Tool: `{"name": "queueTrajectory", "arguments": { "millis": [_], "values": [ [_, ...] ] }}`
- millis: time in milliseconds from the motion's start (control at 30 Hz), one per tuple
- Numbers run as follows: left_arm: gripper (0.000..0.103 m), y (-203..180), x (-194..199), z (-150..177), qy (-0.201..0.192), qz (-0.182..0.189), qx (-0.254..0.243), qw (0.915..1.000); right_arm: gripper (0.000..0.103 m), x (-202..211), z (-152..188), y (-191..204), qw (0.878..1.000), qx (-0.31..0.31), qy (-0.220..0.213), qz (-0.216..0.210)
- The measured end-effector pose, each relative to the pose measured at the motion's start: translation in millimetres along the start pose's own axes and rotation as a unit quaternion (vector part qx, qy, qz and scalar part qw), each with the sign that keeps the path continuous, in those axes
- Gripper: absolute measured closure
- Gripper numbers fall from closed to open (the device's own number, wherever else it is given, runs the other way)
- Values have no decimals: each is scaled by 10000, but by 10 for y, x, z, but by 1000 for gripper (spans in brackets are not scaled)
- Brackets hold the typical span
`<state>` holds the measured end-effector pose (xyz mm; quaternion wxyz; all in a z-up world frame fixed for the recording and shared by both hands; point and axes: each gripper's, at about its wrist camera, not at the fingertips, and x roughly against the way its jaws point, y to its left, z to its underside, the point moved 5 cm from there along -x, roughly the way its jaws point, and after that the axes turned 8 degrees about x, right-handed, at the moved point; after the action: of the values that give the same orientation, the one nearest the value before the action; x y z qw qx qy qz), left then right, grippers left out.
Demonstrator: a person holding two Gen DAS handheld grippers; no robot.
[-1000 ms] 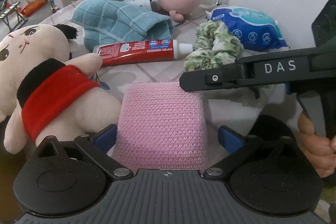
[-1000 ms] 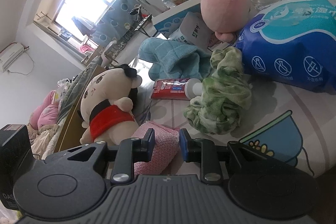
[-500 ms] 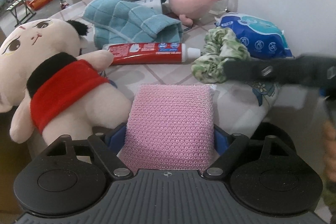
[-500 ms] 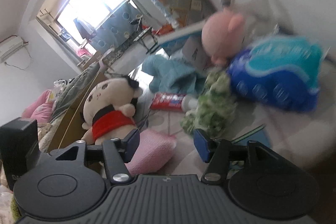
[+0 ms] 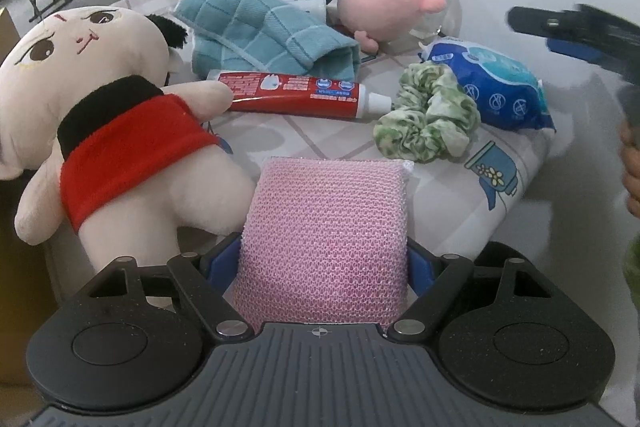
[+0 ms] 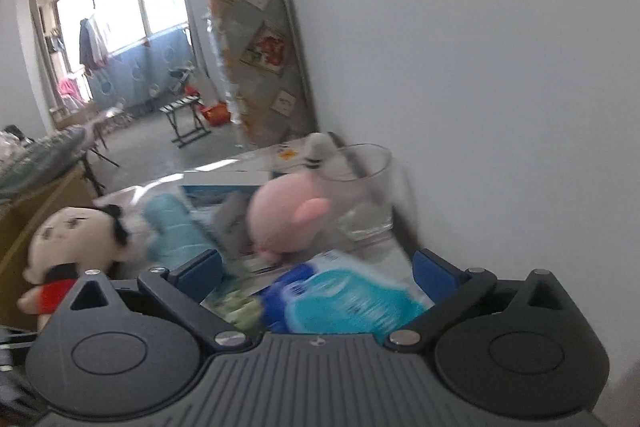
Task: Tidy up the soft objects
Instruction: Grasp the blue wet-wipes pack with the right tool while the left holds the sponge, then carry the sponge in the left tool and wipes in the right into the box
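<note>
- Here we hold the pink sponge (image 5: 326, 239) in our left gripper (image 5: 324, 263); both blue pads press on its sides, at 6 o'clock in the left wrist view.
- The sponge lies on the table (image 5: 452, 211), touching the cream doll (image 5: 104, 131) at 9 o'clock.
- Our right gripper (image 6: 316, 269) has its jaws apart with nothing between them; they have just been opening.
- The green scrunchie (image 5: 428, 113) sits at 1 o'clock, between the toothpaste tube (image 5: 296, 95) and the blue wipes pack (image 5: 496, 87).
</note>
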<state>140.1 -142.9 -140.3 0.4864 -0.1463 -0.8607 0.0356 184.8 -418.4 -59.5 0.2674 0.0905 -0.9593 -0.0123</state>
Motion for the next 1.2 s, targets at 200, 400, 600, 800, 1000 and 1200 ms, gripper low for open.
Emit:
{"name": "queueTrajectory", "arguments": {
  "millis": [200, 400, 600, 800, 1000, 1200],
  "values": [
    [21, -14, -11, 17, -48, -39, -18, 10000, 37, -493, 132, -213, 9973, -175, 716, -8],
    [21, 6, -9, 7, -35, 36, 44, 10000, 37, -326, 375, -149, 9871, -833, 1249, -557],
    [21, 3, -13, 16, -42, 60, 33, 10000, 37, -78, 322, -21, 9929, -271, 1156, -112],
    [21, 11, -13, 16, -28, 85, 49, 9999, 42, -404, 172, 19, 9890, 59, 1480, -47],
    [21, 15, -26, 14, -14, 127, 75, 9999, 45, -662, 171, 162, 9795, 343, 1970, -231],
    [21, 18, -28, 23, -48, 166, 77, 9998, 64, -644, 195, 86, 9794, 176, 2004, -186]
  ]
}}
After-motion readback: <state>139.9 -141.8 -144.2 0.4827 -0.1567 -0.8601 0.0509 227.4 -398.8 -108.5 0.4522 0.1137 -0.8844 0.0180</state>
